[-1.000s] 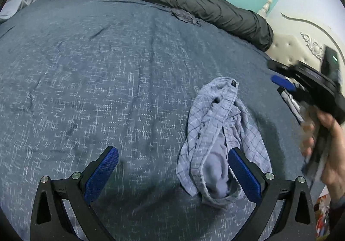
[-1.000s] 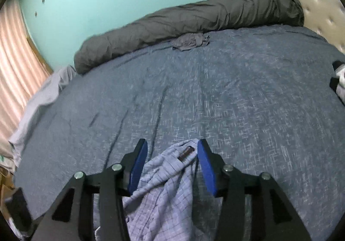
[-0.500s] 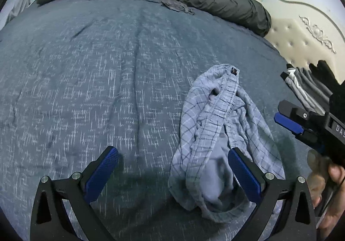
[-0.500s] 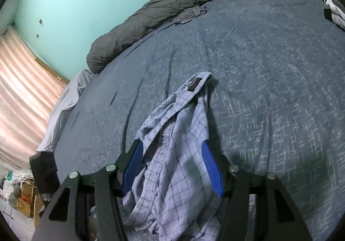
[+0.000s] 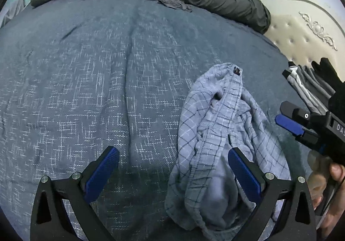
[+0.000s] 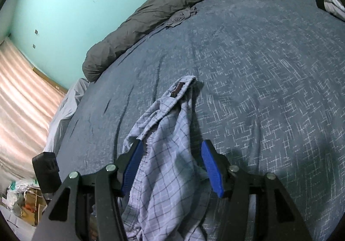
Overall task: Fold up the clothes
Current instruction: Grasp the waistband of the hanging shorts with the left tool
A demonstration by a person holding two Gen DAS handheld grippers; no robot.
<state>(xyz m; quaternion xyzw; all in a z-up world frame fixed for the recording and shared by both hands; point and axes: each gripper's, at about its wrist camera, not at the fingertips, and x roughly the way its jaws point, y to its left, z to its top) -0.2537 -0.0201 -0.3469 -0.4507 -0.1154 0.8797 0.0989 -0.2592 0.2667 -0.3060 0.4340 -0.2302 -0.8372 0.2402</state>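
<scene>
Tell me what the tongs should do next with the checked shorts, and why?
Probably lower the right tongs and pinch the cloth. The checked shorts lie crumpled in a heap on the blue bedspread, and both the right tongs and the left tongs stand open, gripping nothing. The right ones already straddle the fabric, so closing there would let them pull it out flat.

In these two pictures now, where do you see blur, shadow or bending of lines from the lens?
Left wrist view: the bed cover is sharp, the hand at the right edge is smeared, and the headboard curves with the fisheye. Right wrist view: the far cover pattern streaks slightly, and a dark shadow lies on the cover beside the checked garment; black corners frame both views.
</scene>
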